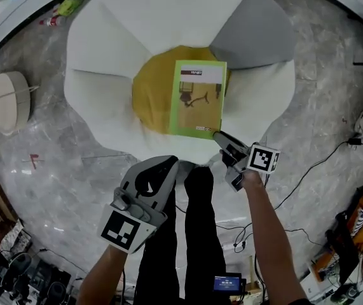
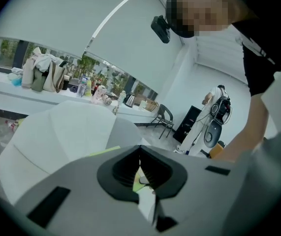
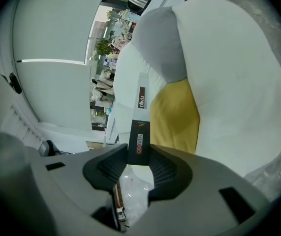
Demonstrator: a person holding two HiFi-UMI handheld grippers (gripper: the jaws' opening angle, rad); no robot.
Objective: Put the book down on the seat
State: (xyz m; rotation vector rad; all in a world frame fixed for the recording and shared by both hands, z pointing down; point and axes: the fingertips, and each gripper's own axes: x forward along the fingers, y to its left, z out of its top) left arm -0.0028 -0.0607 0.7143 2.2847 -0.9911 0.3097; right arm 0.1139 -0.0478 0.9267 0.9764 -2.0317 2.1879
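A green book (image 1: 197, 97) with a white band at its top lies on the yellow middle cushion (image 1: 149, 94) of a flower-shaped seat (image 1: 105, 62) with white petals and one grey petal. My right gripper (image 1: 219, 136) is at the book's near right corner. In the right gripper view the jaws (image 3: 136, 156) are shut on the book's black-and-white spine (image 3: 140, 127), beside the yellow cushion (image 3: 177, 114). My left gripper (image 1: 162, 167) hovers at the seat's near edge, shut and holding nothing. Past its jaws (image 2: 141, 173), a green sliver of the book (image 2: 103, 151) and the seat (image 2: 56, 132) show.
The person's dark-trousered legs (image 1: 194, 234) stand just below the seat. A round white stool (image 1: 9, 100) sits on the marble floor at the left. Cables (image 1: 315, 170) and equipment lie at the right. A folding chair (image 2: 162, 118) and a cluttered counter (image 2: 42, 73) are farther back.
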